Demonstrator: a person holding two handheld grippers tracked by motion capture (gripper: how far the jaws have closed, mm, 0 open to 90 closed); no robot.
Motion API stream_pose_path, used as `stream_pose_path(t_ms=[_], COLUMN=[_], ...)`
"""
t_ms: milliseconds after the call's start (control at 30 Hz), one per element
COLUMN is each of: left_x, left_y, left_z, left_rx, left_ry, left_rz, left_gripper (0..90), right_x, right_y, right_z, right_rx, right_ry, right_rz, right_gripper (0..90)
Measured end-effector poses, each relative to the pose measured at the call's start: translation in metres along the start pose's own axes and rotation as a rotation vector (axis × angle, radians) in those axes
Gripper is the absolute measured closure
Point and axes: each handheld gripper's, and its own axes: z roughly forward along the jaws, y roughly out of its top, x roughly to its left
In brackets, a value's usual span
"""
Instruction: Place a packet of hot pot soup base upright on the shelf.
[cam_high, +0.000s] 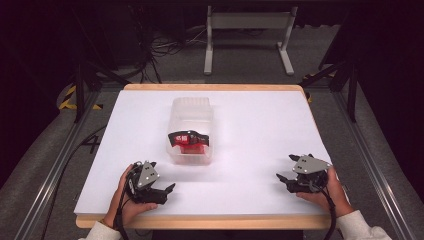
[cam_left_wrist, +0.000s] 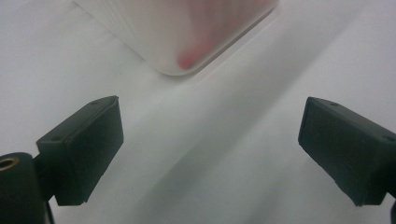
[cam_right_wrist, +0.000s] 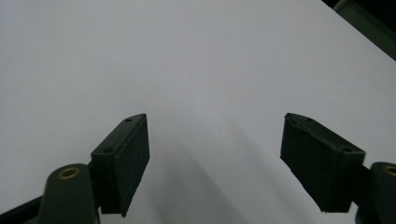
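Nearest you, at the front edge of the white tabletop (cam_high: 260, 130), your left hand (cam_high: 125, 200) holds the left gripper (cam_high: 161, 193) at the near-left corner, its grey three-cornered plate on top and its jaws aimed toward the middle of the surface. Those jaws stand wide apart with nothing between them. In the left gripper view the two black pads frame bare white surface, and the left gripper (cam_left_wrist: 210, 149) looks straight at a corner of the container just ahead, close but not touching.

At the near-right corner your right hand (cam_high: 332, 192) holds the right gripper (cam_high: 284, 181), jaws pointing leftward across the tabletop. These jaws are also spread wide and grip nothing. In the right gripper view the right gripper (cam_right_wrist: 215, 158) faces open white surface, with the edge of the tabletop cutting across the top-right corner.

Farther in, a little left of centre, a clear plastic container (cam_high: 191, 131) stands upright on the tabletop, well apart from the right gripper and nearer the left one. Inside it, toward its near end, lies a red and black object (cam_high: 188, 140); what it is cannot be told. In the left gripper view the plastic container (cam_left_wrist: 154, 32) is blurred, with a reddish patch showing through its wall.

Beyond the far edge, a pale metal stand (cam_high: 248, 37) sits on the floor among dark cables (cam_high: 167, 47).
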Motion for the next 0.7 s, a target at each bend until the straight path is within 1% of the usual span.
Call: stream_pose_path(t_ms=[33,67,100,167,200,233,267,300,333,367,400,500,533,600,667,700], left_x=[0.000,-0.001,0.000,0.000,0.001,0.001,0.001,0.000,0.000,0.000,-0.001,-0.001,0.000,0.000,0.000,0.001], left_y=[0.000,0.000,0.001,0.000,0.000,0.000,0.000,0.000,0.000,0.001,0.001,0.000,0.000,0.000,-0.001,-0.001], left_z=[0.000,0.000,0.000,0.000,0.000,0.000,0.000,0.000,0.000,0.000,0.000,0.000,0.000,-0.001,-0.001,-0.002], left_rx=[0.001,0.000,-0.005,-0.009,-0.009,-0.009,-0.009,-0.009,-0.009,-0.007,-0.009,-0.012,-0.012,-0.010,-0.012,-0.016], left_ry=[0.002,0.002,0.001,0.001,0.000,-0.001,-0.001,-0.001,-0.001,-0.001,-0.003,-0.008,-0.007,-0.007,-0.004,-0.007], left_rz=[0.002,0.004,0.007,-0.001,-0.003,-0.004,-0.004,-0.002,-0.002,-0.001,0.000,-0.006,-0.007,-0.006,-0.014,-0.017], left_gripper=[7.0,7.0,7.0,7.0,7.0,6.9,6.9,6.9,6.9,6.9,6.9,6.7,6.7,6.7,6.7,6.6], right_x=[0.000,-0.001,-0.001,-0.002,-0.002,-0.002,-0.002,-0.002,-0.002,-0.003,-0.003,-0.005,-0.005,-0.004,-0.003,-0.003], right_y=[-0.003,-0.006,-0.007,-0.013,-0.015,-0.017,-0.021,-0.026,-0.026,-0.033,-0.033,-0.042,-0.047,-0.050,-0.055,-0.058], right_z=[-0.002,-0.004,-0.005,-0.009,-0.011,-0.012,-0.015,-0.018,-0.018,-0.023,-0.023,-0.028,-0.030,-0.031,-0.035,-0.037], right_rx=[-0.012,-0.018,-0.015,-0.014,-0.013,-0.009,-0.007,-0.011,-0.011,-0.012,-0.012,-0.015,0.001,0.007,0.008,0.007], right_ry=[-0.015,-0.018,-0.018,-0.030,-0.023,-0.028,-0.044,-0.051,-0.051,-0.059,-0.059,-0.061,-0.071,-0.079,-0.071,-0.066], right_rz=[0.006,0.015,0.023,0.032,0.046,0.051,0.058,0.069,0.069,0.093,0.093,0.147,0.151,0.155,0.188,0.197], right_gripper=[23.3,22.1,21.2,20.3,19.5,18.2,17.0,17.0,17.0,15.6,15.6,13.6,13.2,13.2,13.2,13.0])
